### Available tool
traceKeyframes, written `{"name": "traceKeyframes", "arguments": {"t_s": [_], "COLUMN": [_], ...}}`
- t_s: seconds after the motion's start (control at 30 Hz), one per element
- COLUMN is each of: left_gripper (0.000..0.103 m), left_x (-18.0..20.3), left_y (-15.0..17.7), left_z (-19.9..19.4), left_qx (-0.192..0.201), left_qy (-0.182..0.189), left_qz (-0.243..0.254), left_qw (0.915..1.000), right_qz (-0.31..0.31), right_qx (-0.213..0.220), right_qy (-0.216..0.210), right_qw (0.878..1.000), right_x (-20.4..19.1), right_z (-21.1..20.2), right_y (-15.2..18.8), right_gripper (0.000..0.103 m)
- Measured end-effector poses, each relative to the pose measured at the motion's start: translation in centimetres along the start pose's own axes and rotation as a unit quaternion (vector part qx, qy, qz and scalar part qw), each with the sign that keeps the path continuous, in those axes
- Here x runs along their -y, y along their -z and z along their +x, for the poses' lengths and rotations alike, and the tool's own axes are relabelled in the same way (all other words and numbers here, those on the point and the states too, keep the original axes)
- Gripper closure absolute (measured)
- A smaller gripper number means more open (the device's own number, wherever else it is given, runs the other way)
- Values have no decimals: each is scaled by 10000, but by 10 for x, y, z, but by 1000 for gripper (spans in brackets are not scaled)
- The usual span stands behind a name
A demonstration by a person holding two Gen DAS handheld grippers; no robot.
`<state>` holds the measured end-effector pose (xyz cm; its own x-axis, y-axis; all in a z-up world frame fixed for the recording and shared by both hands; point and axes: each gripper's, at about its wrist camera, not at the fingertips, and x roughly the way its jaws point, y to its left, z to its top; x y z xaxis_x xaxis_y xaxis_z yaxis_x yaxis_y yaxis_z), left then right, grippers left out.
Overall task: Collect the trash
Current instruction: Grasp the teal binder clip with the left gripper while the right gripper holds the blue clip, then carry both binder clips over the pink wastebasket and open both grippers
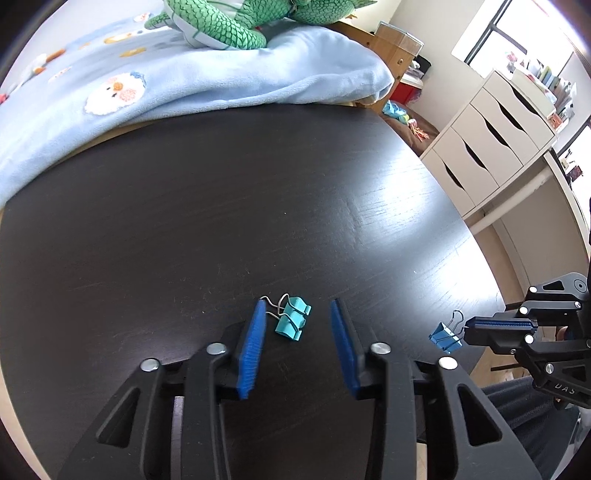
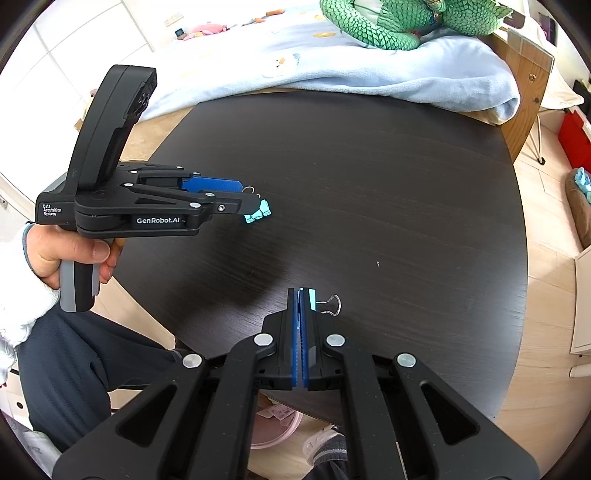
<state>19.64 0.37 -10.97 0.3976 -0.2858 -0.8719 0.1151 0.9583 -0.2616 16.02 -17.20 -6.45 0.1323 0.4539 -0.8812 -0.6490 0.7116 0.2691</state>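
Observation:
Two teal binder clips (image 1: 293,318) lie together on the round dark table (image 1: 221,206). My left gripper (image 1: 298,308) is open, its blue pads on either side of them, just above the table; the right wrist view shows it (image 2: 246,201) with the teal clips (image 2: 258,215) at its tips. My right gripper (image 2: 299,295) is shut on a blue binder clip (image 2: 312,300), whose wire handle sticks out to the right. The left wrist view shows this blue clip (image 1: 445,335) held at the table's right edge by my right gripper (image 1: 466,330).
A light blue blanket (image 1: 184,85) with a green plush toy (image 1: 229,22) lies beyond the table's far edge. A white drawer unit (image 1: 491,136) stands at the right. A pink bin (image 2: 273,428) sits on the floor below the table's near edge.

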Motion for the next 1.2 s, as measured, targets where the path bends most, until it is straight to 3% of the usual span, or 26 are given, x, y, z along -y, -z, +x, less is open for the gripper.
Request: {"name": "traceKeyframes", "arguments": {"t_s": [0.27, 0.7, 1.2], "left_gripper": [98, 102, 102], "left_x": [1, 16, 54], "left_y": [-2, 11, 83], "left_z": [5, -24, -122], "left_qx": [-57, 136, 673], "left_qy": [-68, -232, -602], "left_qz": [23, 200, 403], "left_qw": [10000, 9994, 9951], "right_qz": [-5, -53, -523], "right_qx": [-8, 144, 629], "right_qy": [-11, -5, 267], "right_qw": [10000, 9999, 9963], "right_x": [0, -13, -69], "right_z": [3, -9, -69], "right_y": [0, 2, 29], "right_gripper": [102, 102, 102]}}
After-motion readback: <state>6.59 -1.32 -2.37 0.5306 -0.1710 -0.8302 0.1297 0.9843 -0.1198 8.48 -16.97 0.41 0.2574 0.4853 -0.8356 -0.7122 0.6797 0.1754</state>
